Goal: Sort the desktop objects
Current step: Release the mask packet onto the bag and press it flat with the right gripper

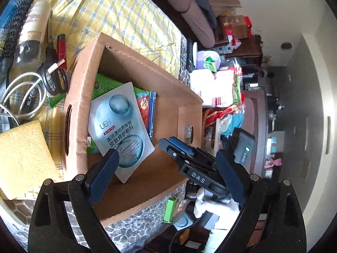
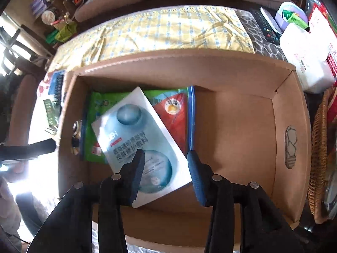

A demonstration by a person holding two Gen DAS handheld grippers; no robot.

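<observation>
An open cardboard box [image 1: 134, 63] [image 2: 238, 126] sits on the yellow checked cloth [image 1: 118, 10]. Inside it a pale blue face-mask sachet [image 1: 120, 124] [image 2: 143, 137] lies on top of a green packet [image 1: 105, 84] [image 2: 92, 113] and a red and blue packet [image 1: 147, 107] [image 2: 174, 113]. My left gripper [image 1: 168, 168] is open and empty over the box's near side. My right gripper [image 2: 166, 168] is open and empty just above the sachet's near end; it also shows in the left wrist view [image 1: 195, 164].
Left of the box lie scissors [image 1: 52, 73], a white cable [image 1: 23, 92], a red lighter [image 1: 61, 48], a bottle [image 1: 31, 29], a hairbrush [image 1: 14, 21] and a yellow sponge [image 1: 23, 158]. A white tissue pack [image 2: 305, 63], remote [image 2: 265, 27] and wicker basket [image 2: 318, 154] stand right.
</observation>
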